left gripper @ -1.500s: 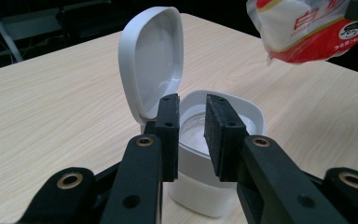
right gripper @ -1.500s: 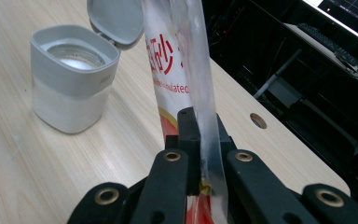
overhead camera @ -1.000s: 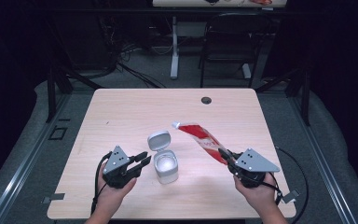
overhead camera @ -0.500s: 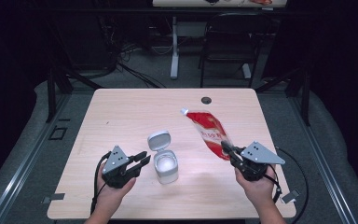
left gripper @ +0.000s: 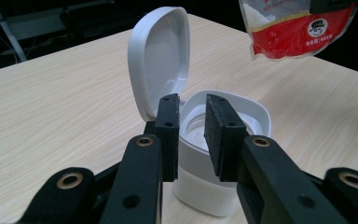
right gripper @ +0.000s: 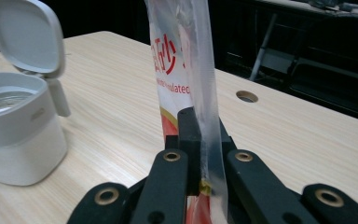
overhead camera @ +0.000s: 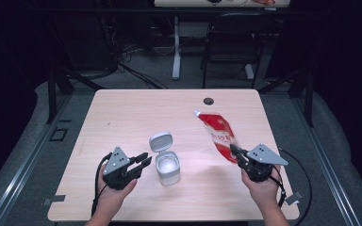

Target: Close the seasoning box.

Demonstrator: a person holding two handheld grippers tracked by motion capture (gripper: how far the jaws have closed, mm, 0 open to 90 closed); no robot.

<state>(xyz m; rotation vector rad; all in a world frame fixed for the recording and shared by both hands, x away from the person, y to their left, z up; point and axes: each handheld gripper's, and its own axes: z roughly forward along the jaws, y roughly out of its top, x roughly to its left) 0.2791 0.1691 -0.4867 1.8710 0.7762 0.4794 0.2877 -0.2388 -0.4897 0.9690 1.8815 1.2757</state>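
The right fingers (right gripper: 189,135) are being pinched on the pouch (overhead camera: 219,135); the left fingers (left gripper: 168,135), slightly spread, are being kept beside the open container (overhead camera: 167,165), which should be steadied for pouring.

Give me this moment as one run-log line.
right gripper: shut on red pouch, held above table | left gripper: open, beside white container | lid: open

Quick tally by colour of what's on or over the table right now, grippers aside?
White: 1, the lidded container, lid open
Red and white: 1, the pouch clamped in the right gripper
Total: 2
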